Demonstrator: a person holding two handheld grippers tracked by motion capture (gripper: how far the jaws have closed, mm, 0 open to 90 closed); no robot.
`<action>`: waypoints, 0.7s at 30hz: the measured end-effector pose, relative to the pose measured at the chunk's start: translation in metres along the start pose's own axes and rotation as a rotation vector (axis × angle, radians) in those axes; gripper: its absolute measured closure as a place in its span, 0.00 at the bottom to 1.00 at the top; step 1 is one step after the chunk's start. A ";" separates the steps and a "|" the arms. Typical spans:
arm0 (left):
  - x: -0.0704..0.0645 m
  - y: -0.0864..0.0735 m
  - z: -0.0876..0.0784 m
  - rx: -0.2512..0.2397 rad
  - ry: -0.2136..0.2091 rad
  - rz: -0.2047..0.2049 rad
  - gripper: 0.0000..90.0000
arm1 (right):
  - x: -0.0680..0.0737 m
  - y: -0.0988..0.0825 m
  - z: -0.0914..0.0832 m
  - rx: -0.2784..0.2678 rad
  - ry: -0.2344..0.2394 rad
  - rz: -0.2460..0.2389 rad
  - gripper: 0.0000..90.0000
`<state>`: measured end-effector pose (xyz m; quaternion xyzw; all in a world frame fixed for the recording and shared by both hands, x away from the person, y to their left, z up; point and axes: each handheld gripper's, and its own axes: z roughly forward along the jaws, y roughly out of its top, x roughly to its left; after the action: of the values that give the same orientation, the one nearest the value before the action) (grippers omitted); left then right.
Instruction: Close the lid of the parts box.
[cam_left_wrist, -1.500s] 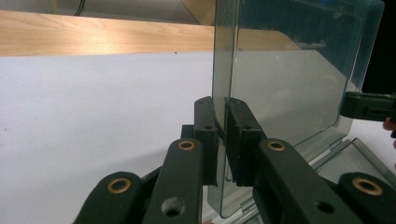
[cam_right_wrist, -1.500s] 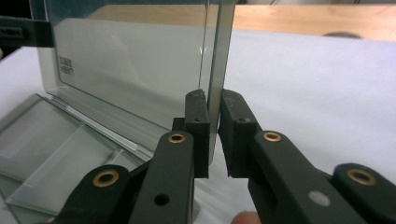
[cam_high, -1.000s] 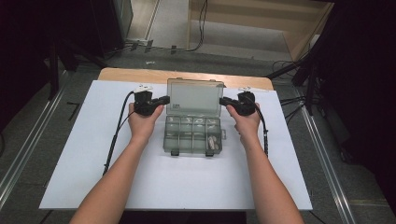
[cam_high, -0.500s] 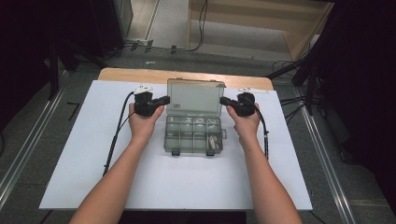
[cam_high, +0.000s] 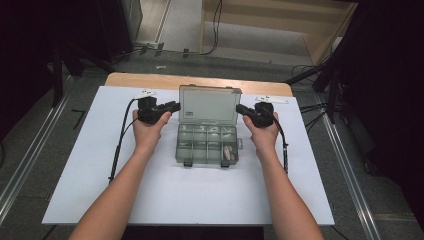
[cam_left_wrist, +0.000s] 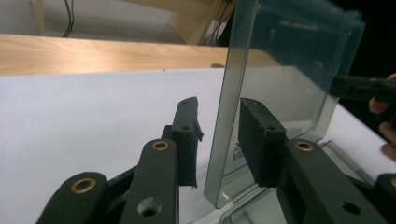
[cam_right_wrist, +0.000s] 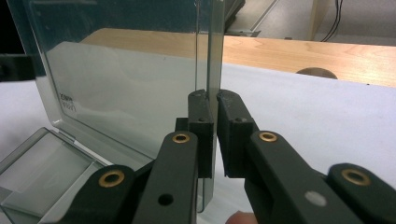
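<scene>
The right gripper (cam_right_wrist: 215, 135) is clamping the lid (cam_high: 209, 104) edge, propping it upright. The left gripper (cam_left_wrist: 217, 140) has just been opening, jaws straddling the opposite edge without pressing, apparently letting go.

In the high view, the small white pieces (cam_high: 227, 150) in the box (cam_high: 207, 145) were too small for me to tell what they were. The label (cam_left_wrist: 237, 150) on the lid (cam_left_wrist: 280, 70) was half hidden behind my left gripper (cam_left_wrist: 219, 140). In the right gripper view, my own pads (cam_right_wrist: 201, 121) covered the lid's edge, and the bottom picture edge cut the box tray. The two white tags (cam_high: 147, 92) beyond my hands stayed unreadable.
</scene>
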<state>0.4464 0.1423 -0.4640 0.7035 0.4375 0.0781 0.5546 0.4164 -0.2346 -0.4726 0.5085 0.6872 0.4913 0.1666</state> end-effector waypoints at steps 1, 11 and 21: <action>0.000 0.001 -0.001 -0.005 0.000 0.001 0.75 | 0.000 0.000 0.000 -0.003 0.002 -0.001 0.92; 0.012 0.002 0.012 0.061 0.038 -0.043 0.98 | 0.002 -0.004 -0.004 -0.024 -0.002 -0.036 0.92; 0.012 0.009 0.031 0.096 -0.013 -0.075 0.99 | 0.003 -0.009 -0.009 -0.057 0.005 -0.075 0.92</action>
<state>0.4769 0.1289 -0.4723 0.7128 0.4630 0.0316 0.5258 0.4034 -0.2362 -0.4753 0.4760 0.6919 0.5055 0.1977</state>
